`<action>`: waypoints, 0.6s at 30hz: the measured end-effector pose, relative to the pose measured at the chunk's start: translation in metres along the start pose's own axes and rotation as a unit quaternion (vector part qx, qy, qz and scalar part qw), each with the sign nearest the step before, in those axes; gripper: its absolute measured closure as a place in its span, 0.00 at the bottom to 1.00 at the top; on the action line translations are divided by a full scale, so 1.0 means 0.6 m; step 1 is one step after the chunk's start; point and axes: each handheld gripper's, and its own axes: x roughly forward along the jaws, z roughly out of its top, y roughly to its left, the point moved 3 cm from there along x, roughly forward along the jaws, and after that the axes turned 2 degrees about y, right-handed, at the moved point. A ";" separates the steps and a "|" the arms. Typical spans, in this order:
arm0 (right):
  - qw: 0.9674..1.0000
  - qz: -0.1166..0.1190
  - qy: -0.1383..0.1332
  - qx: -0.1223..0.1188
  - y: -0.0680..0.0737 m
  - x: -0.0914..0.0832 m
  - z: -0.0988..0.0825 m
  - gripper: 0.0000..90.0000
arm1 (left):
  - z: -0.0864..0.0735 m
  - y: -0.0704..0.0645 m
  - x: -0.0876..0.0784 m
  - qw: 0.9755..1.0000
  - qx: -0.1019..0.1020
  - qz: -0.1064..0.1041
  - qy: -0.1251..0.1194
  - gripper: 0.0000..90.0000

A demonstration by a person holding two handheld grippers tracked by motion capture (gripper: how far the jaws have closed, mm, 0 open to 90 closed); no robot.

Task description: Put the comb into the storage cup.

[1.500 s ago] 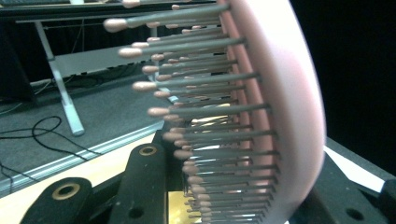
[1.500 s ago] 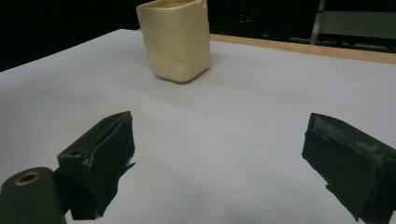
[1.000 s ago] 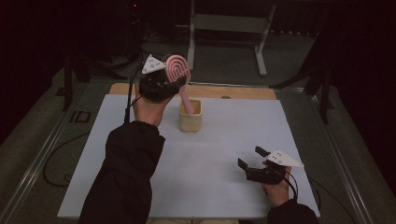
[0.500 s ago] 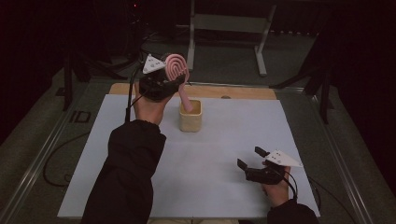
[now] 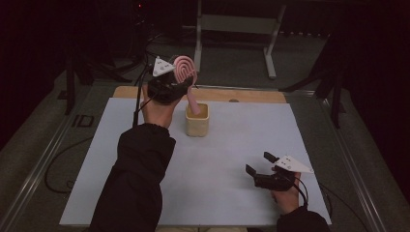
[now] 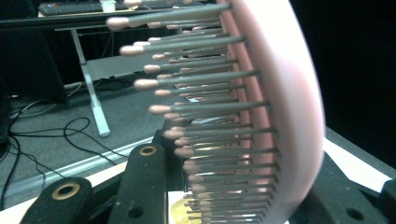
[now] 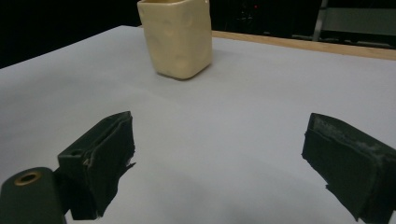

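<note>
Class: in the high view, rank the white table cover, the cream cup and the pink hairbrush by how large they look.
1. white table cover
2. cream cup
3. pink hairbrush; its handle is partly hidden, so it may rival the cup.

High view overhead, facing forward-down; gripper views close, low along jaws; right shares cup (image 7: 176, 37) with high.

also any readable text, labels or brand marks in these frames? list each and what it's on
"ID": pale letters on the dark floor strip left of the white table sheet.
Pink hairbrush, cream cup, left gripper and right gripper: no print visible.
</note>
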 end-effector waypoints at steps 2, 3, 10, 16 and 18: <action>1.000 0.000 0.000 0.000 0.000 0.000 0.000 0.10 | 0.000 0.001 0.002 1.000 -0.002 0.002 -0.001 0.71; 1.000 0.000 0.000 0.000 0.000 0.000 0.000 0.10 | 0.000 0.001 0.002 1.000 -0.002 0.002 -0.001 0.71; 1.000 0.000 0.000 0.001 0.000 0.000 0.000 0.10 | -0.005 0.002 0.009 1.000 -0.001 0.010 0.000 0.71; 1.000 0.000 -0.001 0.000 0.000 0.000 0.000 0.10 | -0.008 -0.001 0.017 1.000 0.000 0.011 0.003 0.71; 1.000 -0.001 0.000 0.001 0.000 0.000 0.000 0.10 | -0.009 -0.002 0.019 1.000 0.000 0.011 0.005 0.71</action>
